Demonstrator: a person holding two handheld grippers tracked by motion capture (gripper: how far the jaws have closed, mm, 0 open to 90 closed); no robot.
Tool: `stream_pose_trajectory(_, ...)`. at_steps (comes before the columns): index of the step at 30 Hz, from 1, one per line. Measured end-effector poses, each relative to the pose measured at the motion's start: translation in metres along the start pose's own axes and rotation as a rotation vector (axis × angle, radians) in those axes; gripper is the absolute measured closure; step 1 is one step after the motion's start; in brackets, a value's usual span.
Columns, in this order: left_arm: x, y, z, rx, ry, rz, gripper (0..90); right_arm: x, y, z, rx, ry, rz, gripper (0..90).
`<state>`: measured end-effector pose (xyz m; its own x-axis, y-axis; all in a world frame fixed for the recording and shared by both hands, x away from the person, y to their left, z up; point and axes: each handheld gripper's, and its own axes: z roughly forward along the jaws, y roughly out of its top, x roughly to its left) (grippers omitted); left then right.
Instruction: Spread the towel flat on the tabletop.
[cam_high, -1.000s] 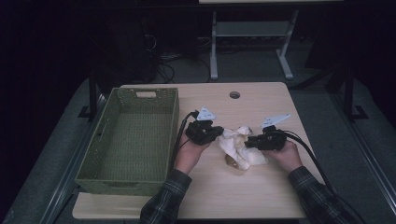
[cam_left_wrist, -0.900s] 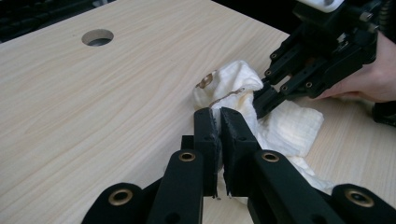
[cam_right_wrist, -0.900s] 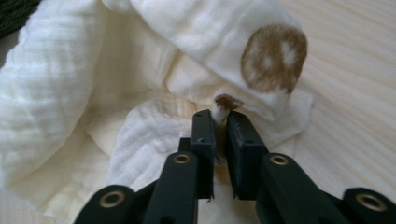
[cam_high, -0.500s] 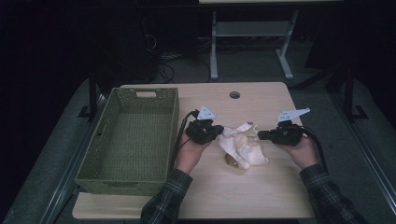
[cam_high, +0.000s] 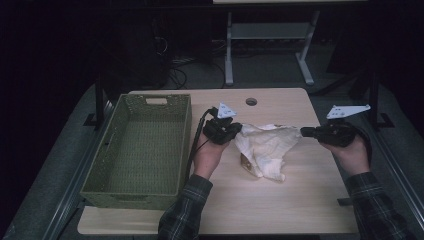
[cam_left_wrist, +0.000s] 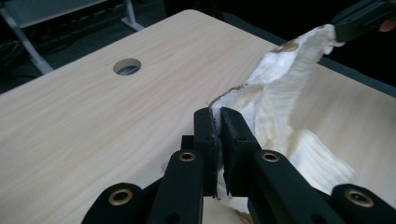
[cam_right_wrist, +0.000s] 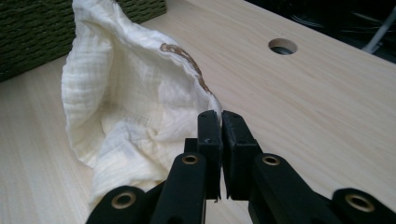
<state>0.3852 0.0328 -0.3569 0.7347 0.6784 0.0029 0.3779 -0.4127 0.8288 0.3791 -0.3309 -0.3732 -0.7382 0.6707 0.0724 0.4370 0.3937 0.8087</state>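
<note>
Fingertips of both grippers are pressed together on the cream cloth (cam_high: 264, 149), each pair pinching one end of its brown-trimmed edge. The left gripper (cam_left_wrist: 218, 133) clamps the hem right at its pads, and the right gripper (cam_right_wrist: 218, 135) does the same at the opposite end; its jaws have just been closing, with the cloth's edge between them. The cloth hangs between the two, its held edge running across the table (cam_high: 280, 210) from left to right, lifted, while the loose lower part sags and rests crumpled on the wood nearer the person. So the cloth's long axis lies along the line joining the grippers, and neither hand is nearer: each has its own end. Any spreading move would probably mean drawing the hands apart along that line. The green woven basket (cam_high: 150, 102) stands empty just beside the left hand (cam_high: 207, 155), well away from the right hand (cam_high: 352, 152). A round hole (cam_high: 251, 101) sits in the tabletop beyond the cloth.
</note>
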Motion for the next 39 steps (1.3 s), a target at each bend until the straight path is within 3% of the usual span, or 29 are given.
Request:
stream_pose_trajectory(4, 0.006, -0.001, 0.02, 0.021, 0.026, -0.021, 85.1, -0.011, -0.002, 0.012, 0.02, -0.01, 0.01, 86.2)
stream_pose_trajectory(10, 0.02, -0.01, 0.056, 0.113, 0.085, -0.024, 84.9, -0.027, -0.007, 0.044, 0.071, -0.017, 0.034, 86.1)
stream_pose_trajectory(16, 0.039, -0.017, 0.083, 0.199, 0.118, -0.026, 83.0, -0.041, -0.01, 0.068, 0.107, -0.018, 0.064, 86.2)
stream_pose_trajectory(20, 0.05, -0.022, 0.096, 0.24, 0.153, -0.039, 78.8, -0.05, -0.012, 0.084, 0.14, -0.054, 0.081, 85.7)
stream_pose_trajectory(23, 0.055, -0.024, 0.098, 0.235, 0.161, -0.053, 74.4, -0.056, -0.014, 0.091, 0.155, -0.101, 0.089, 80.5)
stream_pose_trajectory(29, 0.052, -0.022, 0.086, 0.206, 0.173, -0.039, 68.6, -0.055, -0.013, 0.083, 0.117, -0.106, 0.08, 73.1)
stream_pose_trajectory(34, 0.041, -0.02, 0.07, 0.162, 0.086, -0.037, 68.0, -0.043, -0.012, 0.072, 0.088, -0.037, 0.09, 71.0)
stream_pose_trajectory(39, 0.024, -0.025, 0.056, 0.122, -0.01, -0.052, 68.1, -0.023, -0.013, 0.067, 0.075, 0.018, 0.064, 70.6)
